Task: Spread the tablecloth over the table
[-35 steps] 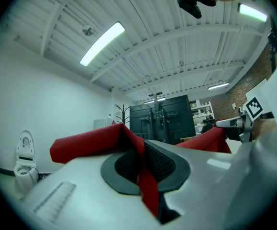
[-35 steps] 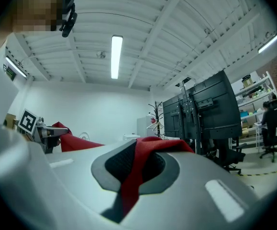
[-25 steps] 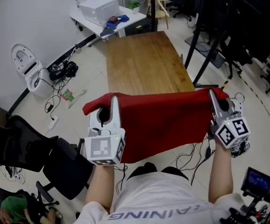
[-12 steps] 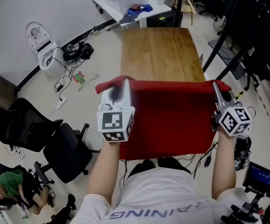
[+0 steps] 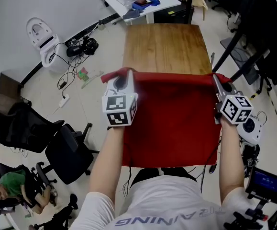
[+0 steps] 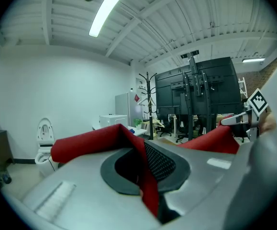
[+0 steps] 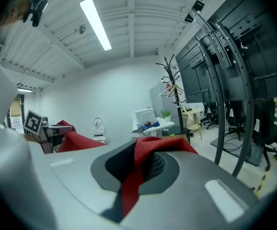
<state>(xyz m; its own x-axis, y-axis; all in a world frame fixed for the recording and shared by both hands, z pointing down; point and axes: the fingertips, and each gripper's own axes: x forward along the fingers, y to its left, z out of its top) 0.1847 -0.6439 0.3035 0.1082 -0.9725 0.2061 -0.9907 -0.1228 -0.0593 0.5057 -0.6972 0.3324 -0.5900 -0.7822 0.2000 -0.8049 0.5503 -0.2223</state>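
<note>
A red tablecloth (image 5: pixel 174 119) hangs stretched between my two grippers, over the near end of the bare wooden table (image 5: pixel 166 44). My left gripper (image 5: pixel 127 74) is shut on the cloth's left top corner. My right gripper (image 5: pixel 215 77) is shut on the right top corner. The cloth drops from that top edge down toward my body and hides the table's near end. In the left gripper view the red cloth (image 6: pixel 145 176) runs pinched between the jaws. The right gripper view shows the cloth (image 7: pixel 133 178) clamped the same way.
A white toilet-shaped unit (image 5: pixel 42 37) with cables stands on the floor at the left. Black office chairs (image 5: pixel 42 143) sit at my left. A white desk (image 5: pixel 143 4) with a box stands beyond the table. A black frame stand (image 5: pixel 243 42) rises at the right.
Both grippers have carried the cloth forward and down toward the table; its top edge now lies further up the tabletop and more cloth hangs spread flat.
</note>
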